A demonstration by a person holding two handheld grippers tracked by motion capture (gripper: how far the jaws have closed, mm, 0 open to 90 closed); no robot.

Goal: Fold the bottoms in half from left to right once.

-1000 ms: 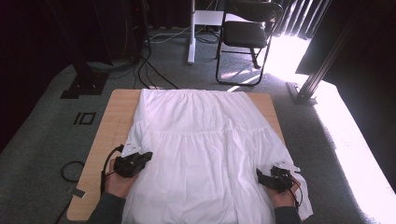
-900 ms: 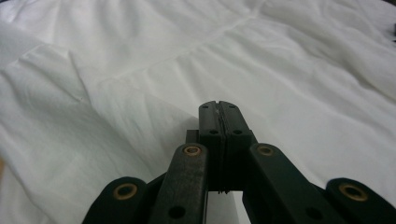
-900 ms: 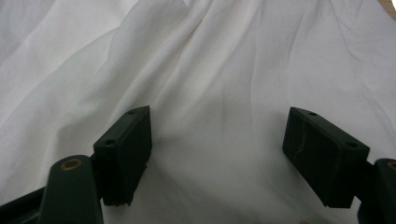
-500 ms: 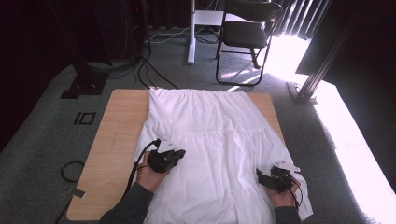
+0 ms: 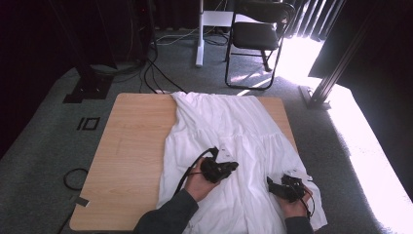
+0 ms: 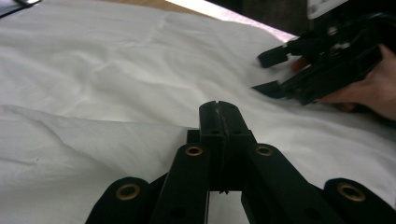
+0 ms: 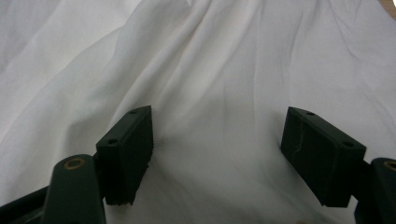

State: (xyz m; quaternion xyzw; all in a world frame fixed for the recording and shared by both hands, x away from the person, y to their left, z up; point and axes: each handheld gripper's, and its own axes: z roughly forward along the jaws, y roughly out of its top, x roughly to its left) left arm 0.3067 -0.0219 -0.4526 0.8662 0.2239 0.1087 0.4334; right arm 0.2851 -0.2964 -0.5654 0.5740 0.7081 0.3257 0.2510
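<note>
Nearest the person, at the bottom of the high view, two dark sleeves come in over the near edge of the counter [image 5: 131, 146]. The right tool [image 5: 278, 186] rests on the white garment [image 5: 234, 131] near its right hem, by the counter's near right corner; in the right gripper view its jaws stand spread wide, with rumpled white cloth lying between and beneath them and neither pad pressing on it. The left tool [image 5: 233, 167] lies to the left of it, over the middle of the garment's lower half, its black cable looping back toward the sleeve. In the left gripper view its jaws are pressed together, pad against pad; a fold of cloth runs just under them, but whether any cloth is pinched between them cannot be told. That view also catches the right tool farther off, jaws apart, in a hand on the cloth.

The garment covers the right part of the counter from near edge to far edge, narrowing toward the far side. The left part shows bare wood.

Beyond the counter, on grey carpet, stand a black folding chair [image 5: 255, 34] and a white post [image 5: 199, 34], with sunlight falling at the right.
</note>
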